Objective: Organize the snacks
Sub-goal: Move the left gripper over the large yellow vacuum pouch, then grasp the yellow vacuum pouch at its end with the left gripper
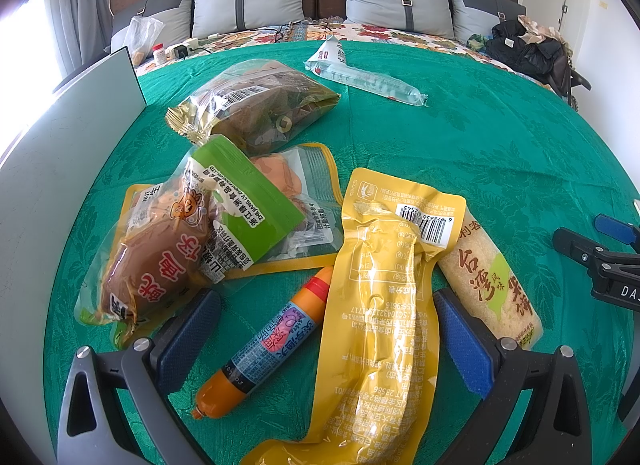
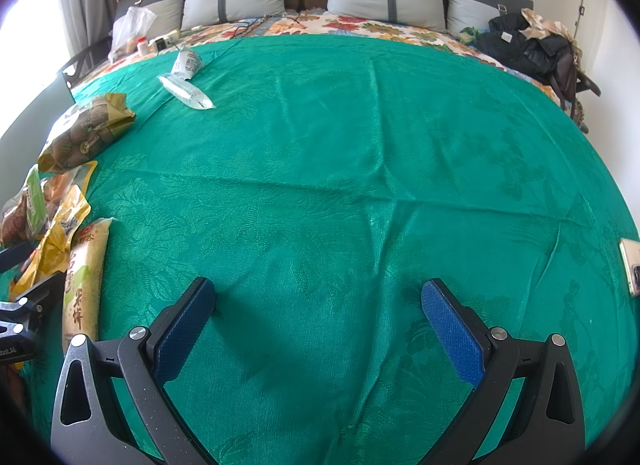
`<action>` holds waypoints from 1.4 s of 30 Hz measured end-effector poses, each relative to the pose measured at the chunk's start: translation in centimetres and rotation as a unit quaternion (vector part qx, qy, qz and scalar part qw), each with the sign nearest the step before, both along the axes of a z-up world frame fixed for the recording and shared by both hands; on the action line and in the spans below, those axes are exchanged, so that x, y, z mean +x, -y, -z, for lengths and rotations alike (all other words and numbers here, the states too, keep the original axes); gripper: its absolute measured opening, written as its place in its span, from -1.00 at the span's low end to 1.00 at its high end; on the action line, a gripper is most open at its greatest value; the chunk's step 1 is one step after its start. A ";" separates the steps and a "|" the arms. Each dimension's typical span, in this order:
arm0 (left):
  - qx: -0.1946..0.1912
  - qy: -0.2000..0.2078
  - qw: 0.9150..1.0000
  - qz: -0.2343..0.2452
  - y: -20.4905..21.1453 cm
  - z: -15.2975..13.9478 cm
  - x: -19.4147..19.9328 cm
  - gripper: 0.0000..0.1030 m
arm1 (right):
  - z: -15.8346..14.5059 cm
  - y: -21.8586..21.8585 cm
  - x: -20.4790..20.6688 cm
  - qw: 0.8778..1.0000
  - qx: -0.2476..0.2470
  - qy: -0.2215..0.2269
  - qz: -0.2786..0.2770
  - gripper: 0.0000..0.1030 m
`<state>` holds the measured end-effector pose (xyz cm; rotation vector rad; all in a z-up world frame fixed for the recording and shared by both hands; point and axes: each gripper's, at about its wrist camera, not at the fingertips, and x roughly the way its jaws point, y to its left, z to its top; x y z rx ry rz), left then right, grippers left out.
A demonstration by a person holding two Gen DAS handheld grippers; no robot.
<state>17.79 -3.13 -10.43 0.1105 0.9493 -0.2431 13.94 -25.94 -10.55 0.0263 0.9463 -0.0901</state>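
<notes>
Currently, left gripper (image 1: 326, 329): jaws spread wide, holding nothing, straddling two snacks on the green patterned bedspread (image 1: 500, 137).
Between its fingers: orange sausage stick with blue label (image 1: 264, 341) and long yellow vacuum-sealed pouch (image 1: 380, 305), side by side on the bedspread.
Just right of the pouch: pale rice-cracker roll (image 1: 492, 281).
Left of the sausage: brown bear-print snack bag (image 1: 160, 257).
Right gripper (image 2: 318, 321): jaws wide apart, empty, over bare bedspread, well right of the snack pile.
</notes>
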 end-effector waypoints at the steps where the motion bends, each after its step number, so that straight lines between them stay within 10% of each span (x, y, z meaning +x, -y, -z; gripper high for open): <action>1: 0.000 0.000 1.000 0.002 -0.1 0.0 -0.4 1.00 | 0.0 0.0 0.0 1.000 0.000 0.000 0.000 1.00; 9: 0.009 -0.079 0.990 0.116 -3.6 -0.9 -5.8 0.99 | 0.0 0.0 0.1 1.000 0.000 0.000 0.000 0.99; 16: -0.103 -0.107 0.985 0.083 -7.4 -4.9 -3.6 0.84 | 0.0 0.0 0.0 1.000 0.000 0.000 0.000 0.99; 25: 0.089 -0.088 0.982 0.144 3.5 -2.1 -3.6 -0.07 | 0.0 0.0 0.1 1.000 0.000 0.000 0.000 0.99; 30: 0.010 -0.130 0.977 0.168 3.3 -2.2 -6.1 -0.12 | 0.0 0.0 0.1 1.000 0.000 0.000 0.000 0.99; 40: 0.111 -0.081 0.969 0.207 6.9 -1.8 -8.5 0.56 | 0.0 0.0 0.1 1.000 0.000 0.000 0.000 0.99; 42: 0.077 -0.072 0.975 0.196 6.9 -2.0 -8.2 -0.11 | 0.0 0.0 0.2 1.000 0.000 0.000 0.000 0.99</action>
